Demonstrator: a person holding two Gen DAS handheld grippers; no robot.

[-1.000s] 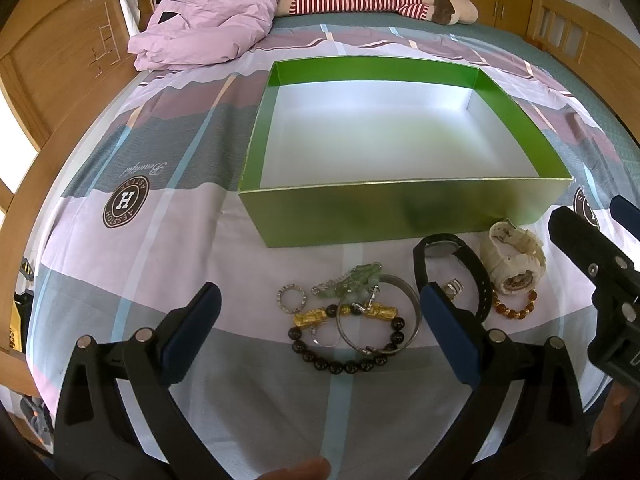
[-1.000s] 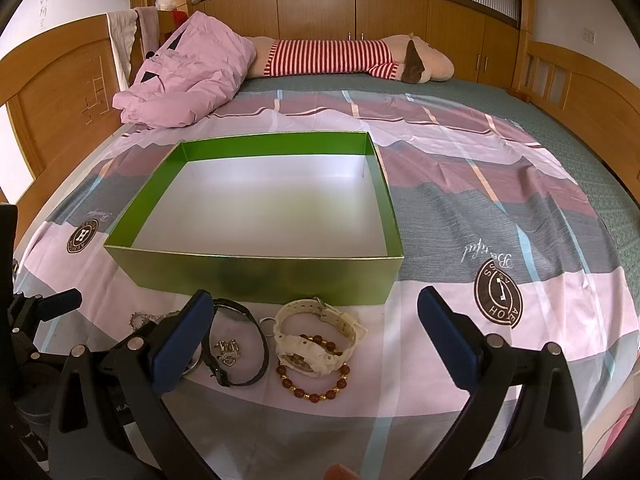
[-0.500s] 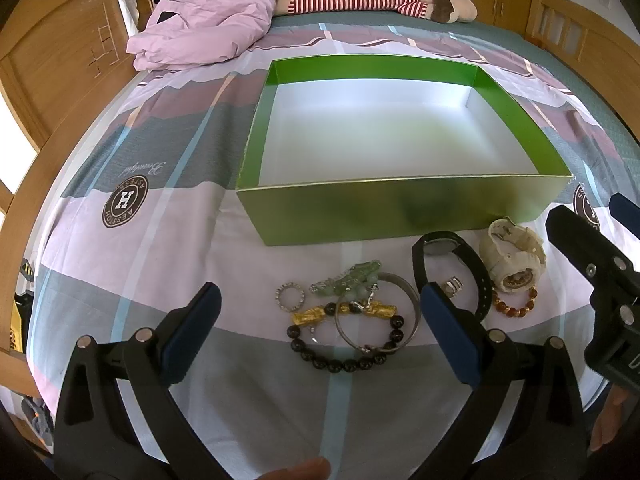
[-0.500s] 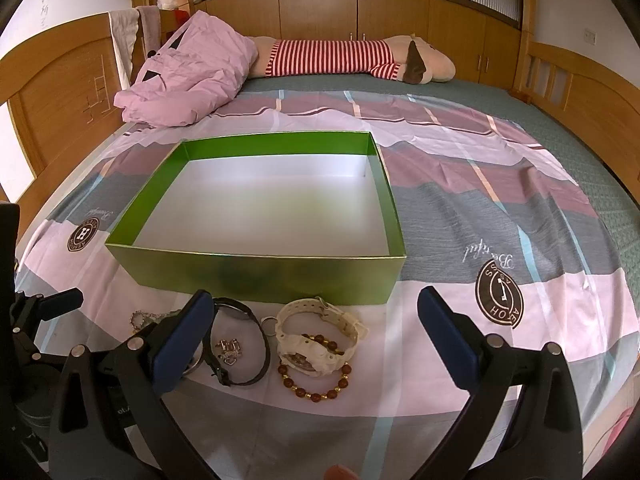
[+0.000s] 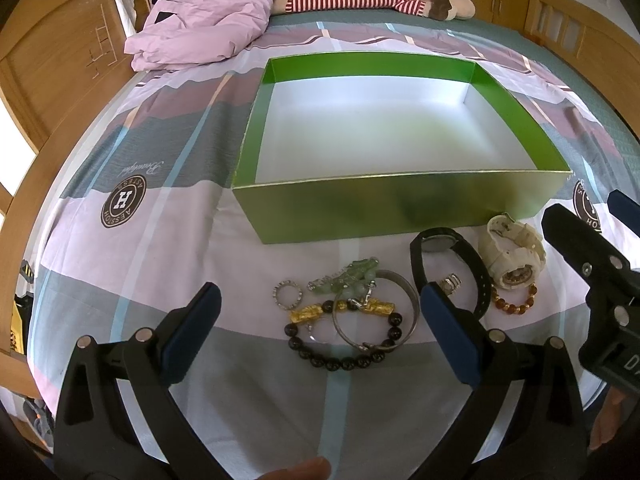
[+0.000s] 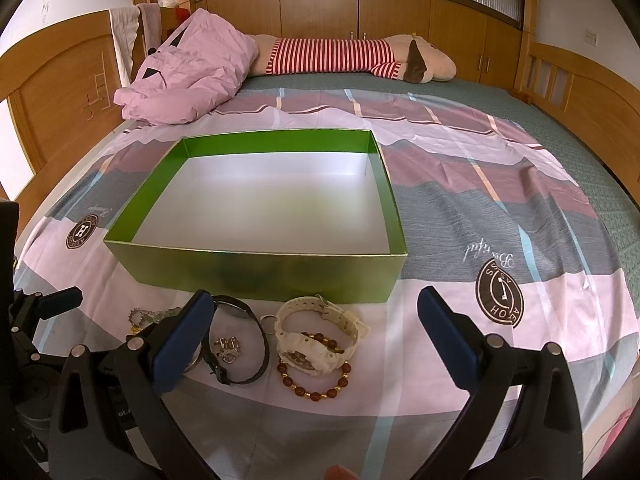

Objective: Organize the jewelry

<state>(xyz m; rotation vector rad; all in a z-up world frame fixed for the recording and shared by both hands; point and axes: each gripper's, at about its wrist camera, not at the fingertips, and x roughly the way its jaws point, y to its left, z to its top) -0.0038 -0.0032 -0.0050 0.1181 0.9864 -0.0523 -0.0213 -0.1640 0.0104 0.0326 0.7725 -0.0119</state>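
A green box (image 5: 400,204) (image 6: 256,276) with a white inside sits empty on the bed. In front of it lies a cluster of jewelry: a black bead bracelet (image 5: 344,356) with gold charms, a silver bangle (image 5: 408,308), a jade piece (image 5: 352,276), a small ring (image 5: 287,294), a black watch (image 5: 448,256) (image 6: 240,344), a cream watch (image 5: 516,256) (image 6: 320,336) and an amber bead bracelet (image 5: 516,300) (image 6: 316,380). My left gripper (image 5: 320,332) hovers open over the black bracelet. My right gripper (image 6: 316,336) hovers open over the cream watch and shows at the right (image 5: 588,248) in the left wrist view.
The bed has a striped sheet (image 6: 500,208) and wooden side boards (image 6: 60,92). A crumpled pink garment (image 6: 188,76) and a long striped plush toy (image 6: 352,56) lie at the far end. Bare sheet stretches to the right of the box.
Both grippers have crept slightly forward toward the jewelry. Nothing has been picked up or shifted.
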